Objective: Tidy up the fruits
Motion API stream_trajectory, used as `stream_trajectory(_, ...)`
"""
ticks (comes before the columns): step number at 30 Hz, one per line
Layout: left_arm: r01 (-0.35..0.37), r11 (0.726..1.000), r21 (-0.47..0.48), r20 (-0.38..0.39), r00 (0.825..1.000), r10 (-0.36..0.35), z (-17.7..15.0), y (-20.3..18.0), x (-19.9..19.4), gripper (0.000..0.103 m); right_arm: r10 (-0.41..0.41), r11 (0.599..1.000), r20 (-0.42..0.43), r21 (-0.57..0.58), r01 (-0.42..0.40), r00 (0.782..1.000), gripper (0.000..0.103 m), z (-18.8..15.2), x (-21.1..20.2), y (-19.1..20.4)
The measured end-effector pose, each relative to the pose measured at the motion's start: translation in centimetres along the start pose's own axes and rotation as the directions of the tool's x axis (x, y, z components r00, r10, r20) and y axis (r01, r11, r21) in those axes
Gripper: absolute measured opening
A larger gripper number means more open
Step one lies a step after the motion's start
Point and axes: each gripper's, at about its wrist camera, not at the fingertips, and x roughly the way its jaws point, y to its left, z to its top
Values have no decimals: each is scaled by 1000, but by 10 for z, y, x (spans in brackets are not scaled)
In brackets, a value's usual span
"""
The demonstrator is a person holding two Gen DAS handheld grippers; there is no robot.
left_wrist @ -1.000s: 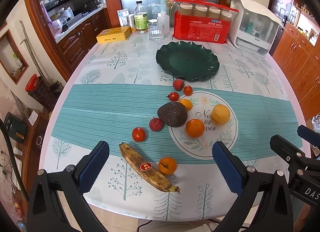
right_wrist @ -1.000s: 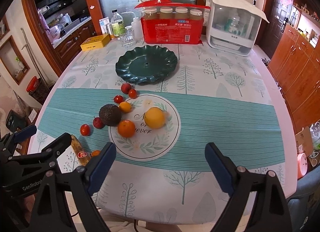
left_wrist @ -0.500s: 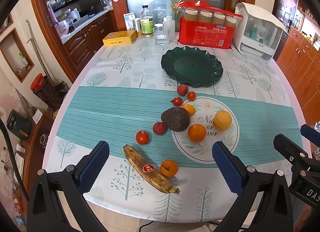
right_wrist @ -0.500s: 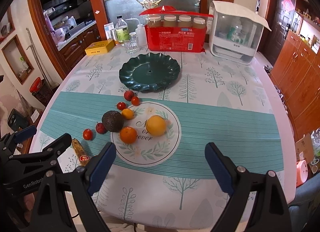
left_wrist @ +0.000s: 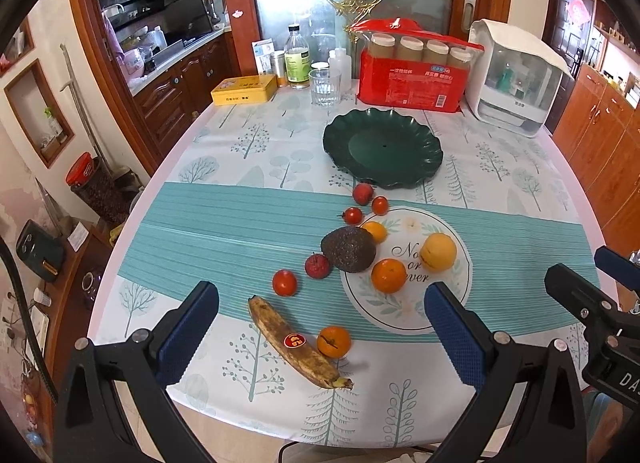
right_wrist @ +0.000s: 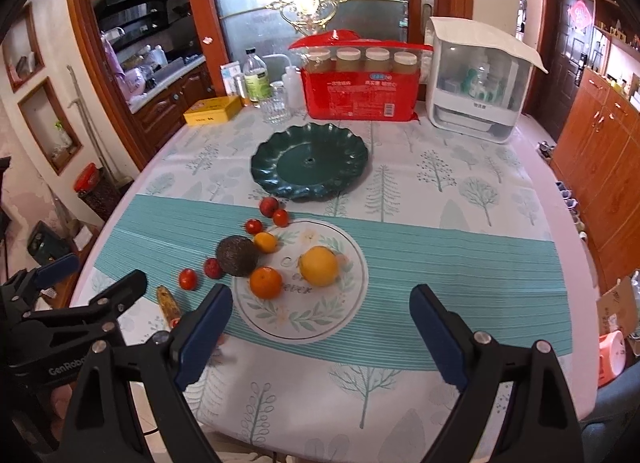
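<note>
Fruit lies across the table: a spotted banana (left_wrist: 298,343), a small orange (left_wrist: 334,341) beside it, a dark avocado (left_wrist: 348,249), several small red fruits such as a tomato (left_wrist: 285,282), and an orange (left_wrist: 388,275) and a yellow fruit (left_wrist: 440,252) on a round white mat (left_wrist: 404,311). An empty dark green plate (left_wrist: 383,146) sits farther back; it also shows in the right wrist view (right_wrist: 310,161). My left gripper (left_wrist: 320,335) is open above the banana at the near edge. My right gripper (right_wrist: 320,331) is open over the mat's near side. Both are empty.
At the table's back stand a red pack of jars (left_wrist: 414,77), a white appliance (left_wrist: 516,79), a glass (left_wrist: 325,86), bottles (left_wrist: 298,59) and a yellow tin (left_wrist: 244,89). Wooden cabinets flank the table on both sides.
Both grippers have pulled back and tilted up a little, so the table looks farther and more of the room shows. No fruit has moved. Both grippers stay open.
</note>
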Motion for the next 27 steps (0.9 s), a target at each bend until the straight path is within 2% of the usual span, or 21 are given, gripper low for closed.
stream_trajectory(7, -25, 1000, 6, -12, 1000, 26, 0, 5, 5, 102, 11, 1000, -31, 11, -11, 999, 90, 4, 14, 2)
stream_trajectory(10, -34, 999, -11, -27, 999, 33, 2, 14, 13, 102, 41, 999, -54, 5, -41, 998, 88, 5, 25, 6)
stream_trajectory(16, -30, 995, -92, -76, 997, 23, 2, 39, 43, 102, 17, 999, -75, -33, -20, 997, 85, 10, 45, 12)
stream_trajectory(22, -11, 988, -152, -178, 984, -16, -7, 54, 83, 101, -20, 999, -103, -48, 15, 994, 84, 11, 72, 7)
stream_trajectory(27, -15, 980, -198, -213, 977, -28, -15, 62, 109, 100, -18, 999, -140, -41, 12, 990, 82, 12, 93, -1)
